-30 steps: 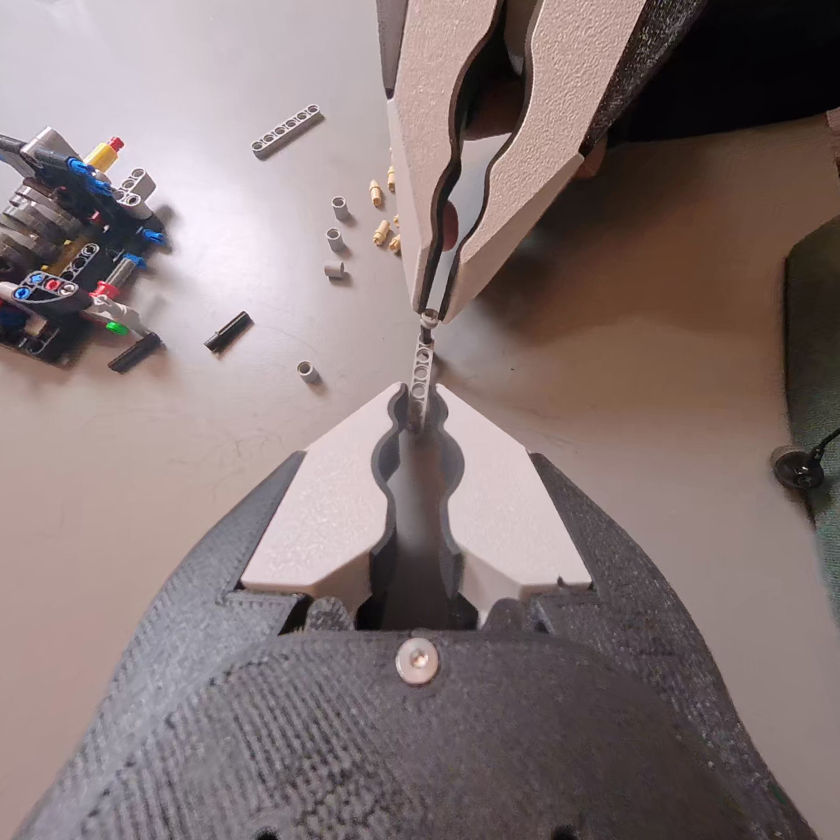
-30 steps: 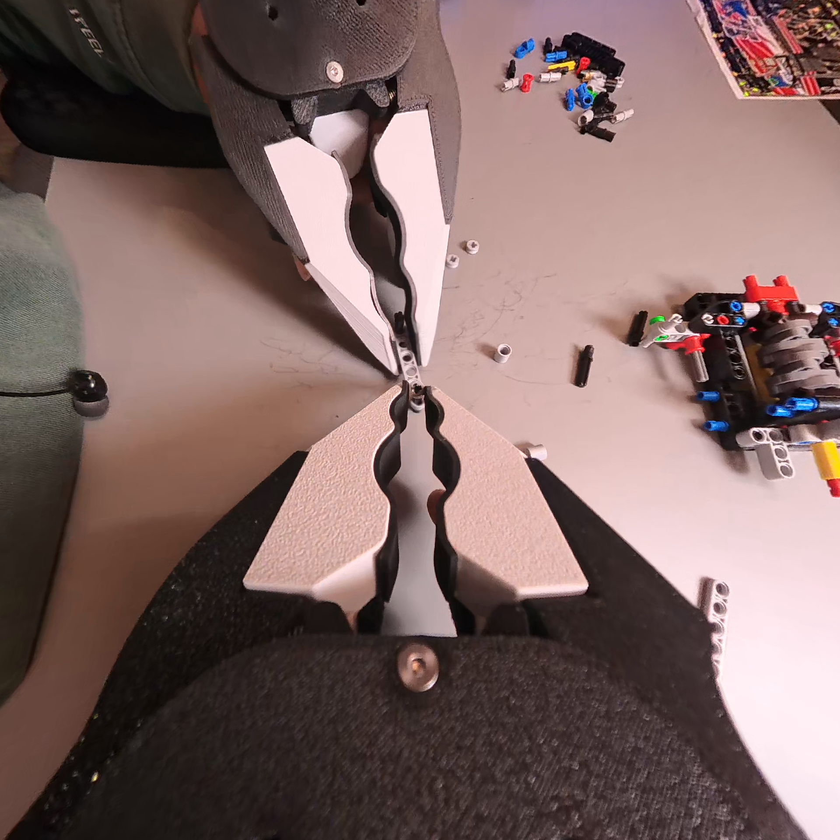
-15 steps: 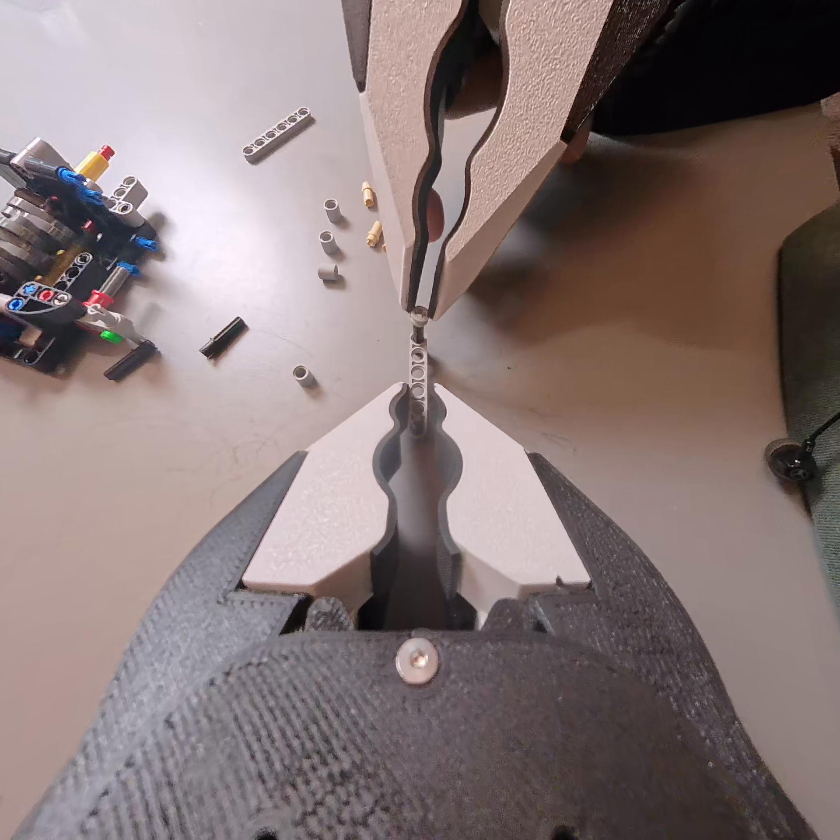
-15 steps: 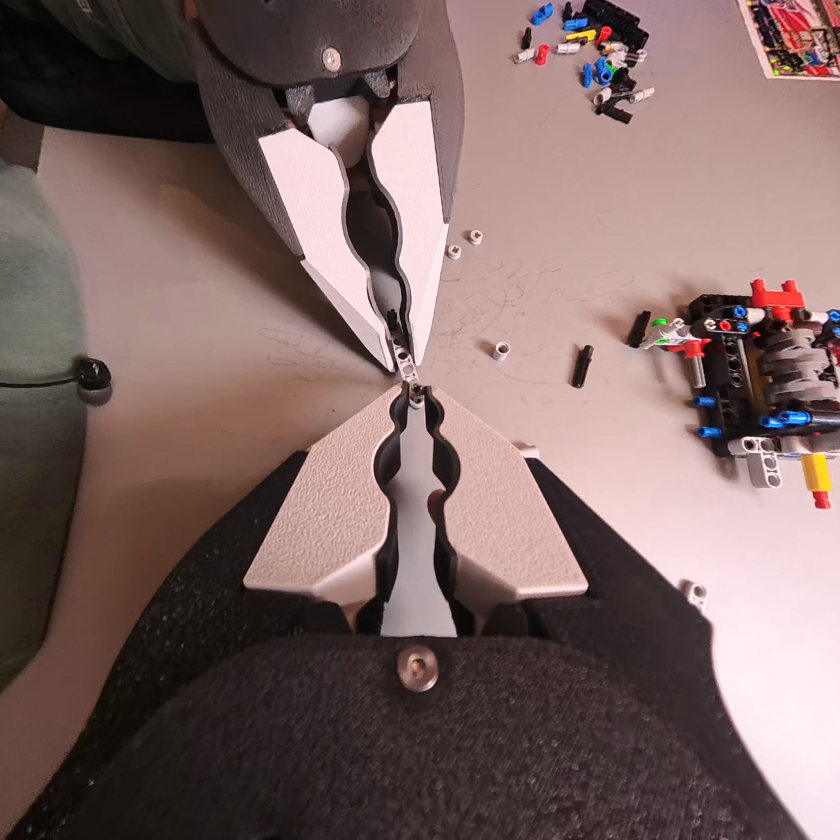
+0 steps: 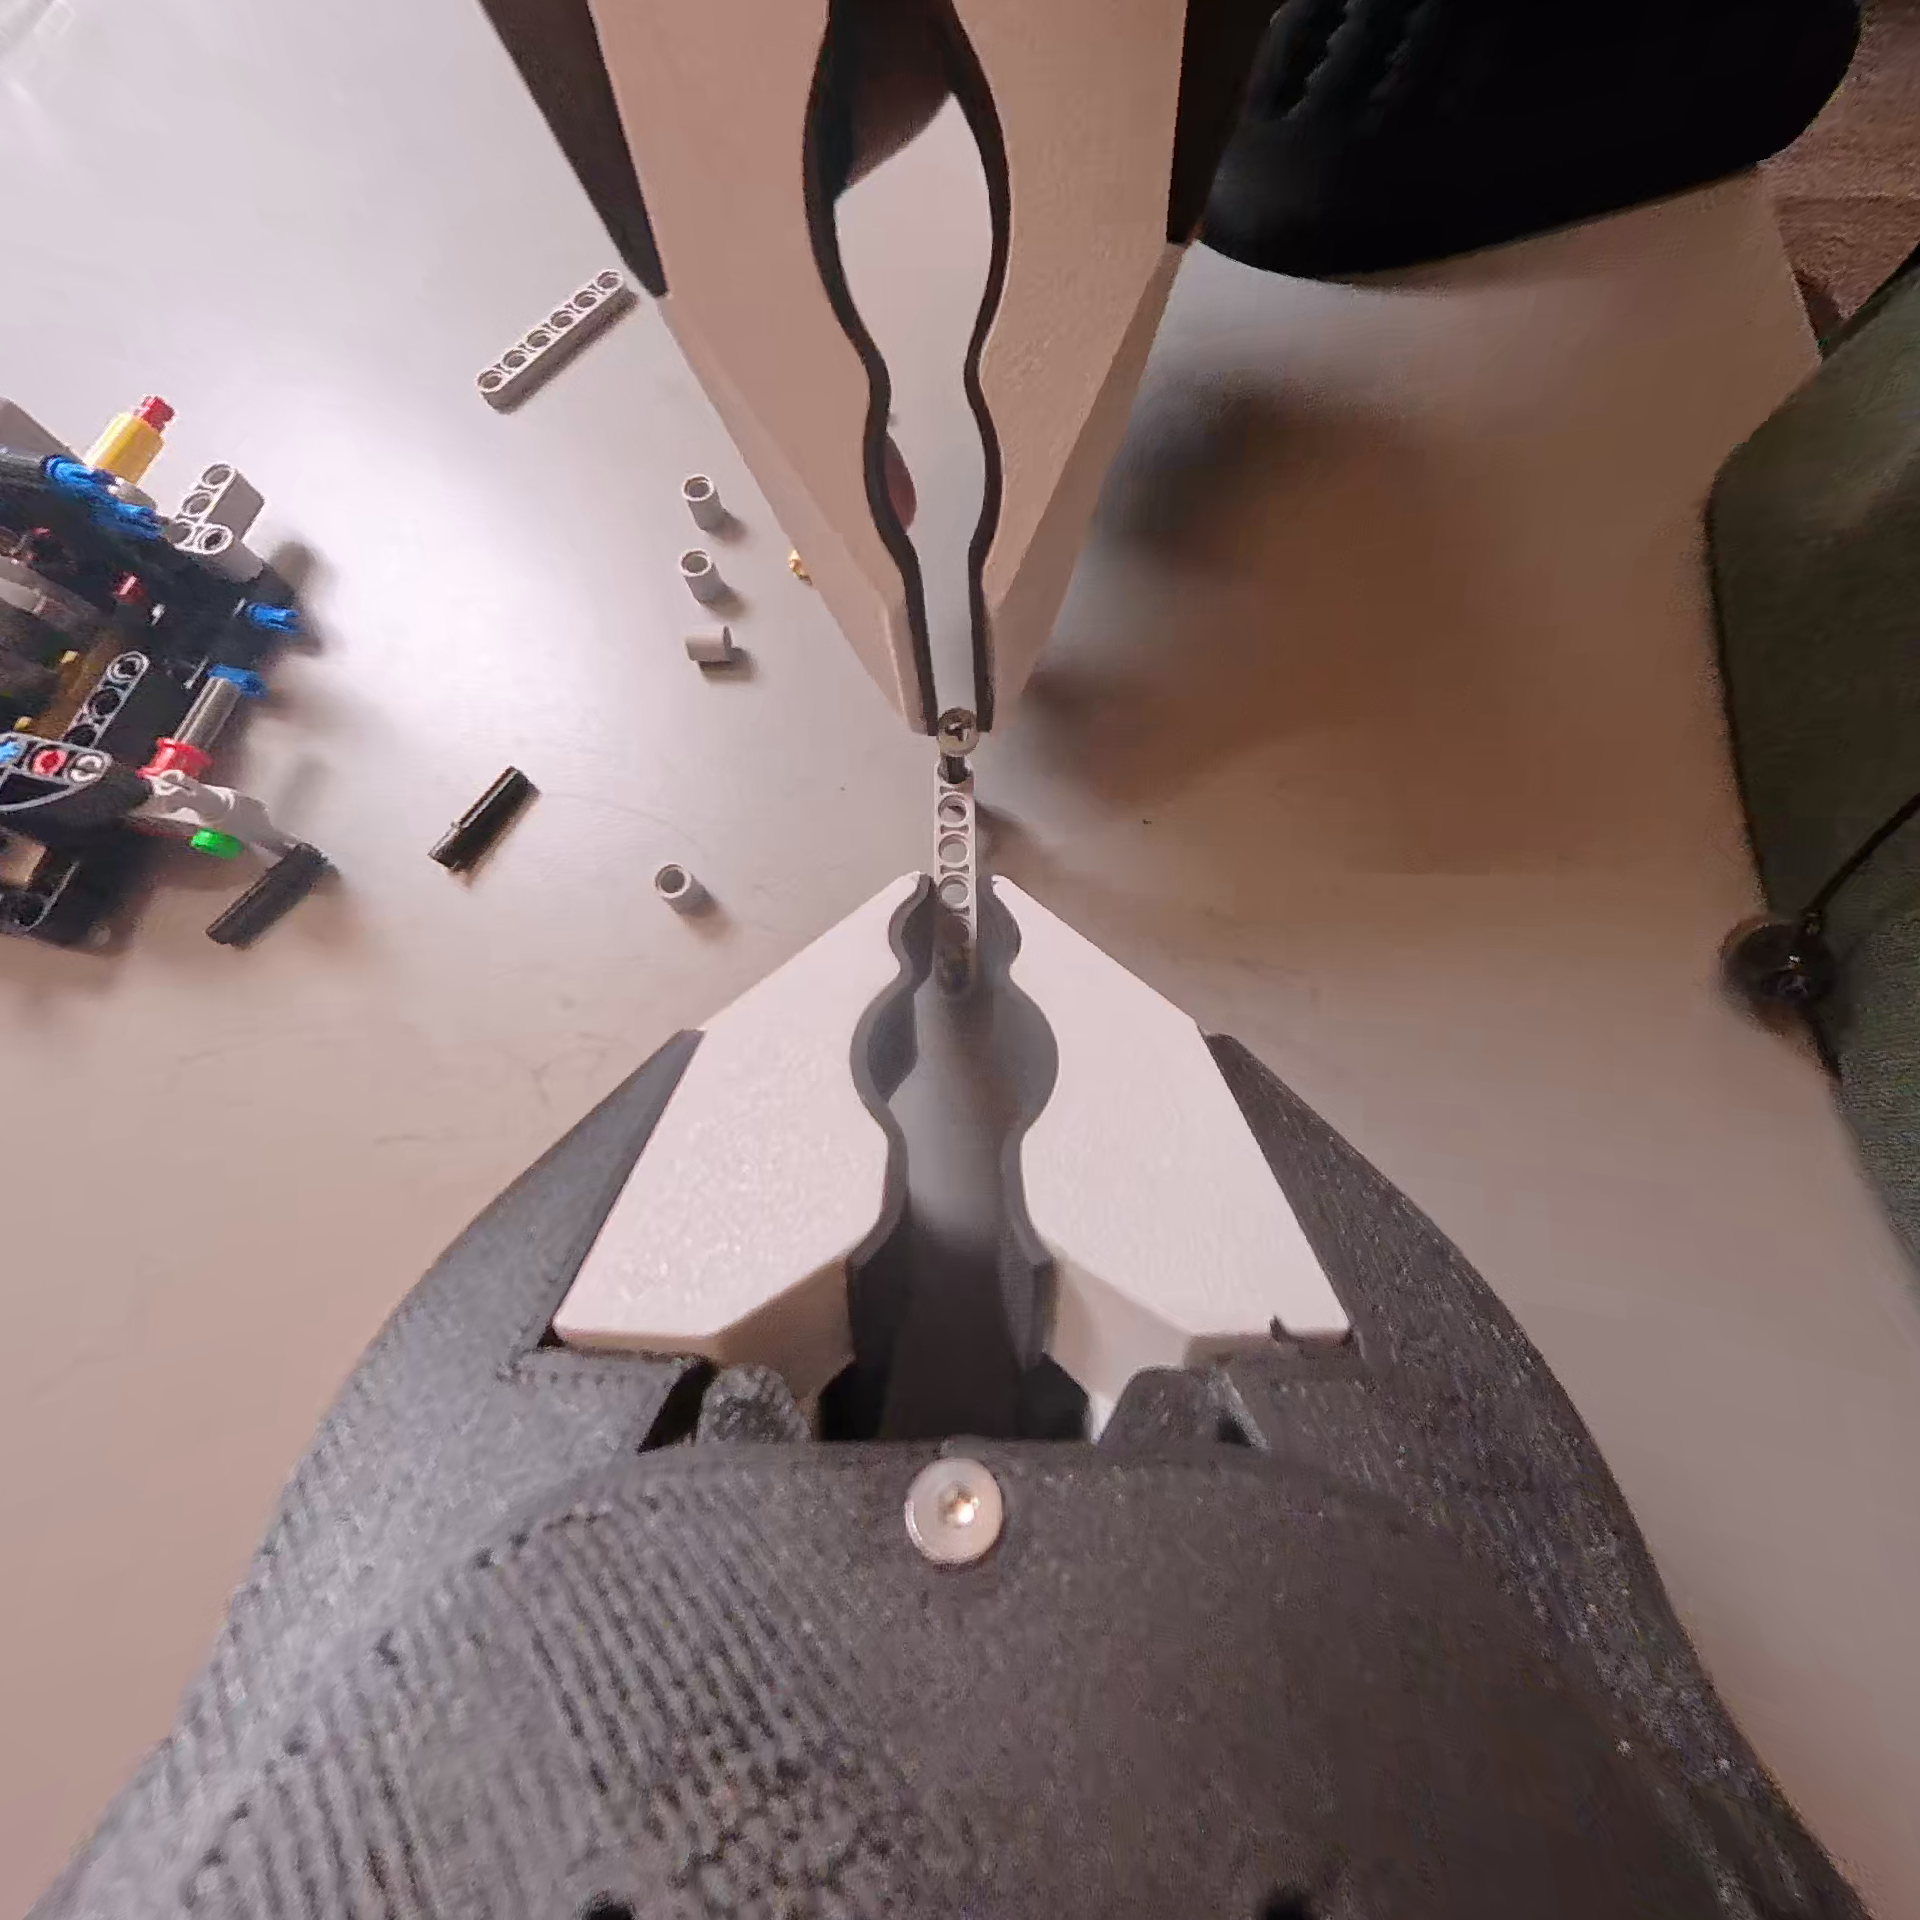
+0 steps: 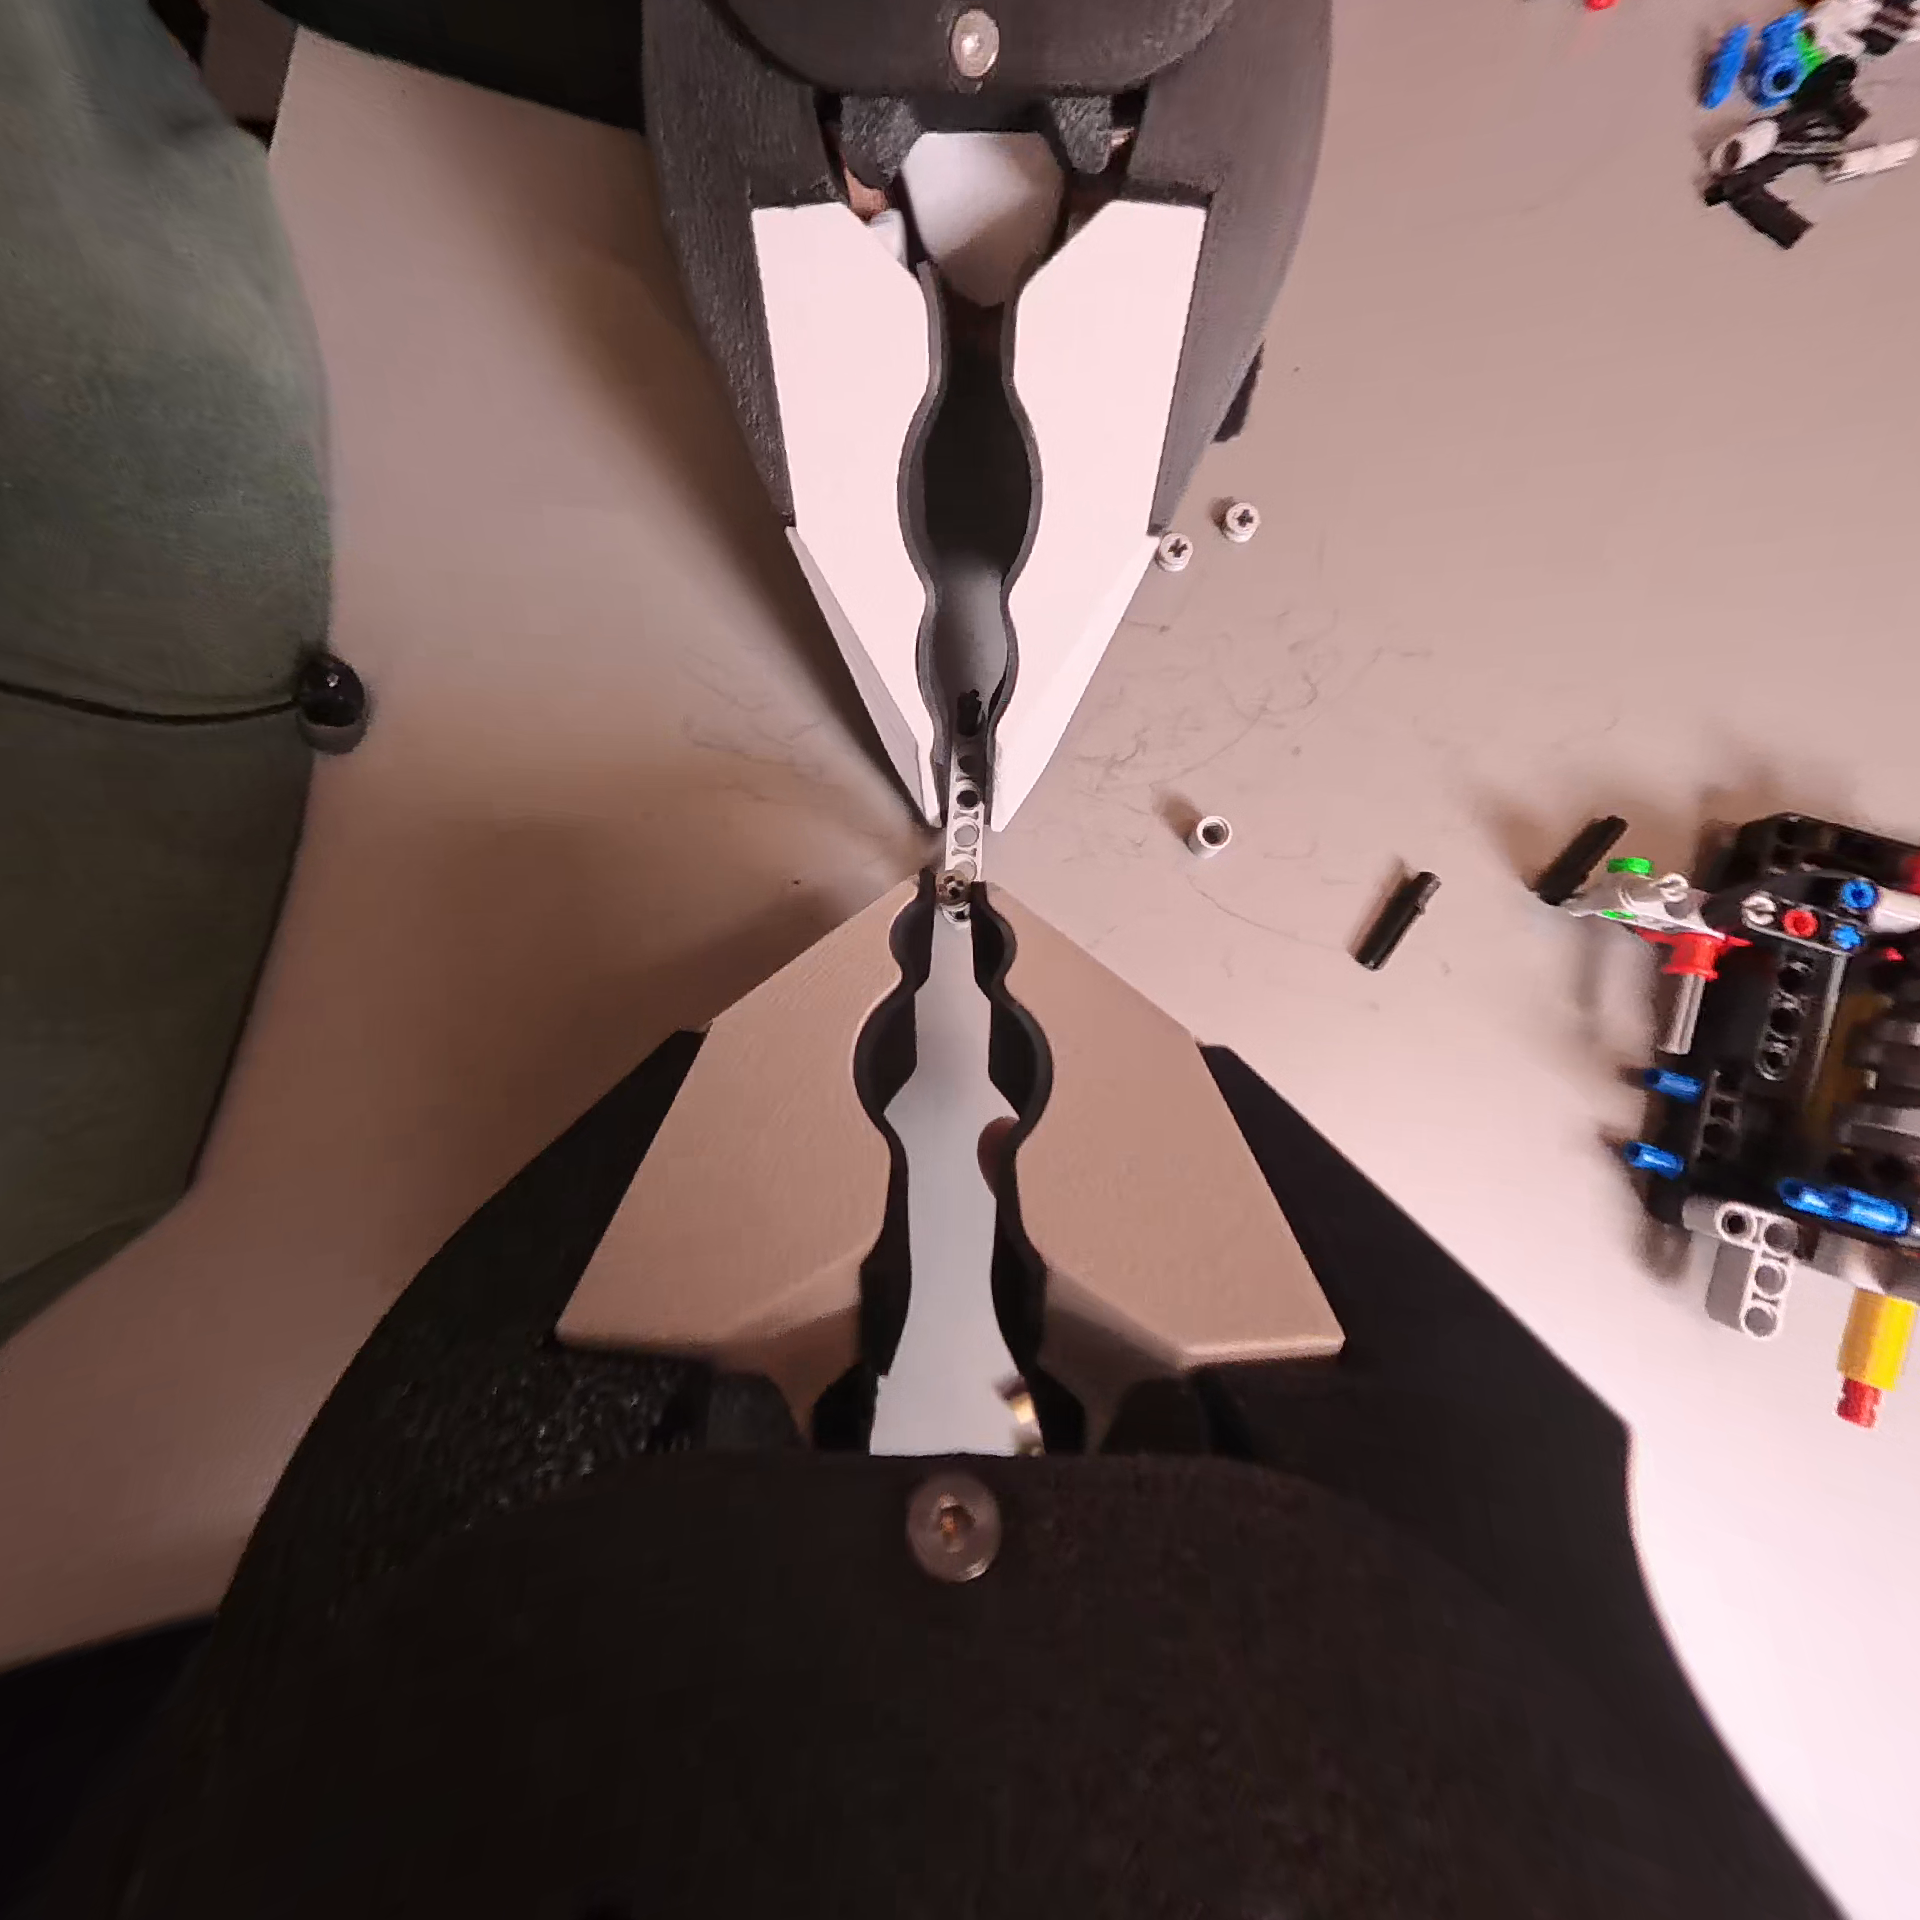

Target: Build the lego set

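**Two grippers nose to nose over one tiny beam**

The small grey beam with the row of holes is hanging in the air above the table, and its long axis is running straight along the line between the two grippers. The left gripper is pinching the near end of that beam between its closed tips. At the beam's far end there's a little pin with a round head, and the right gripper is clamping down on that, tips nearly together. So both are closed, each on its own piece, and they're pointing at each other head-on.

From the right wrist view it's the same story flipped: the pin is sitting right at the right gripper's tips, and the beam is leading away from it into the left one.

My guess is the pin is going into the beam's end hole, or is already partly seated; I can't tell how deep. The push has to go along the beam's length, so any sideways tilt is probably going to twist the beam out of the pinch.

Relative to the beam, the half-built model is sitting well off to the left gripper's left, with a black pin and a few grey sleeves lying loose on the table in between. A longer grey beam is lying further out on that side.
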A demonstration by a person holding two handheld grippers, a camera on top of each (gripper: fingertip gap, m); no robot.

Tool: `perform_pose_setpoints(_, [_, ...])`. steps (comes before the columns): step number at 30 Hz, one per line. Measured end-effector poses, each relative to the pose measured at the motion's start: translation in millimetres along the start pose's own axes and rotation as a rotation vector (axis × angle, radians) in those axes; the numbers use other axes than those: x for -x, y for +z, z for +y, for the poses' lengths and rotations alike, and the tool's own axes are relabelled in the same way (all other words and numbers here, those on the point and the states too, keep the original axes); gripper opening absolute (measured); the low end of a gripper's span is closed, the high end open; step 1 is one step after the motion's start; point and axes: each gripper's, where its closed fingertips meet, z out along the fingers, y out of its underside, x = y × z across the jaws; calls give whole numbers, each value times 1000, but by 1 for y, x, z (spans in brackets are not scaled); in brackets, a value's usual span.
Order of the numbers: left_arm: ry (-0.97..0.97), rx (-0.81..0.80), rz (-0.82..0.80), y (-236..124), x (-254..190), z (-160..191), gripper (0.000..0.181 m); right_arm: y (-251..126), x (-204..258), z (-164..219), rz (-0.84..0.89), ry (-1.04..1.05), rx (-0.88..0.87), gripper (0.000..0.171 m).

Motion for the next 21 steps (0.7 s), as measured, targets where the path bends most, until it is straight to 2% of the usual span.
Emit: perform_pose_setpoints(21, [91,-5,107,-1,-4,1,5,2,7,0,-222,-63,19,3])
